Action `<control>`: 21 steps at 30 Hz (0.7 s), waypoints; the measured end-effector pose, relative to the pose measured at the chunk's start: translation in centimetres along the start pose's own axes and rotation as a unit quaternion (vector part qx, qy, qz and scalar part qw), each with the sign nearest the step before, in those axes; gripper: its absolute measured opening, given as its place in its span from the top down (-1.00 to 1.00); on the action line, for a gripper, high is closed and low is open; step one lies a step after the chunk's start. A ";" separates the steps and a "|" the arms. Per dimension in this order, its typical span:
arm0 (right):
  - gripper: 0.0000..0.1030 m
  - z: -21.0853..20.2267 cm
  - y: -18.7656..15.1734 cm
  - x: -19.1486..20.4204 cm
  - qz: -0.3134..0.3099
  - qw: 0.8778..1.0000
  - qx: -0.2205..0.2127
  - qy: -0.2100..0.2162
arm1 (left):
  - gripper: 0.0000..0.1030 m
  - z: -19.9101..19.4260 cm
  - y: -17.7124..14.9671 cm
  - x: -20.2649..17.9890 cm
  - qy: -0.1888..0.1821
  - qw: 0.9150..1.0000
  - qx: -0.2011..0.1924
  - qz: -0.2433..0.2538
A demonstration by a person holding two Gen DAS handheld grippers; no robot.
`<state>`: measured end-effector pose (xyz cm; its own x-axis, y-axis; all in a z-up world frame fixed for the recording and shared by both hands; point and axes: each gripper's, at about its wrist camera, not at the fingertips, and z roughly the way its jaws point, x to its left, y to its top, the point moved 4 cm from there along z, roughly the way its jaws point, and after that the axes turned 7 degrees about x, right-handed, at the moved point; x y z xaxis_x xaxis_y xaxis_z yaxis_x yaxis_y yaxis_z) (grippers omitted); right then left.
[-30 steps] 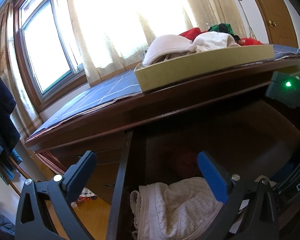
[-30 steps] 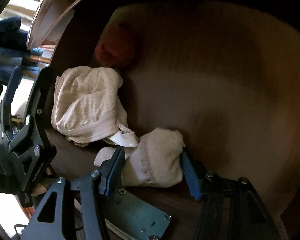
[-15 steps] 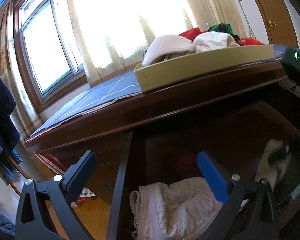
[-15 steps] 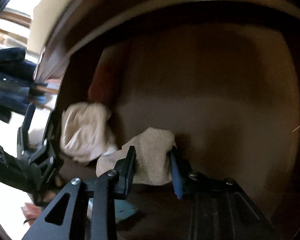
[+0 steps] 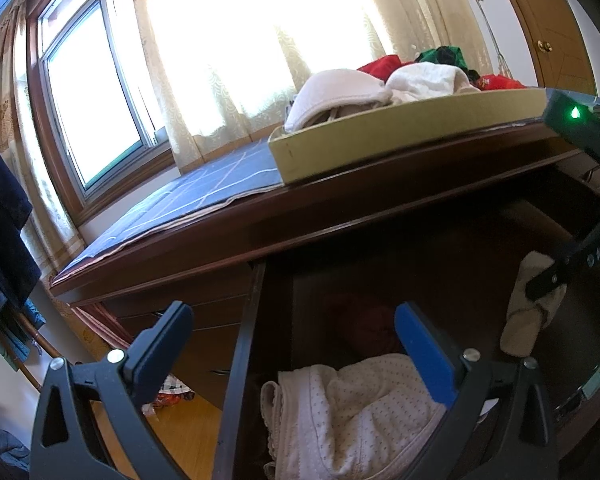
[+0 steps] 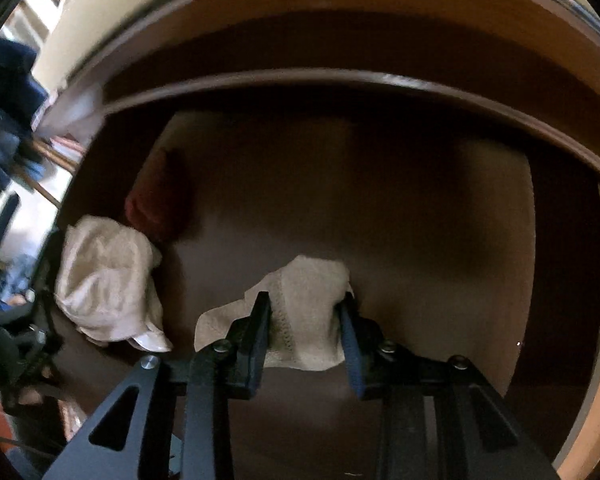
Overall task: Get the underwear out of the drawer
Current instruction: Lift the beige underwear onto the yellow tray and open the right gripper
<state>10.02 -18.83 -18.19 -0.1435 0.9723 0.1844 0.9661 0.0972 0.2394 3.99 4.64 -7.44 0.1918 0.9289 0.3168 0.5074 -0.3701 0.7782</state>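
Note:
The wooden drawer stands pulled out. My right gripper is shut on a cream piece of underwear, which hangs above the drawer floor. In the left wrist view the same cream underwear dangles from the right gripper at the right edge. A white dotted piece of underwear lies bunched in the drawer's front left corner, with a red garment behind it. My left gripper stays open over that corner, holding nothing.
On the dresser top a yellow tray holds white, red and green clothes, beside a blue checked cloth. The dresser's top edge overhangs the drawer. Dark clothes hang at the left. A window and curtains are behind.
My right gripper closed on the cream underwear, lifted it off the drawer floor and tilted back toward the dresser's front. The left gripper and the dotted underwear did not move.

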 end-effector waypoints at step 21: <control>0.31 -10.7 -3.1 0.6 0.002 0.984 -0.172 0.046 | -0.99 0.2 -0.2 0.1 0.003 1.000 0.002 0.003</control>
<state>4.67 -20.76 -8.62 -0.1736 0.9479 0.2670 0.8393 0.0005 0.5437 4.07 4.84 -7.69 0.1906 0.9266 0.3243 0.5091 -0.3758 0.7743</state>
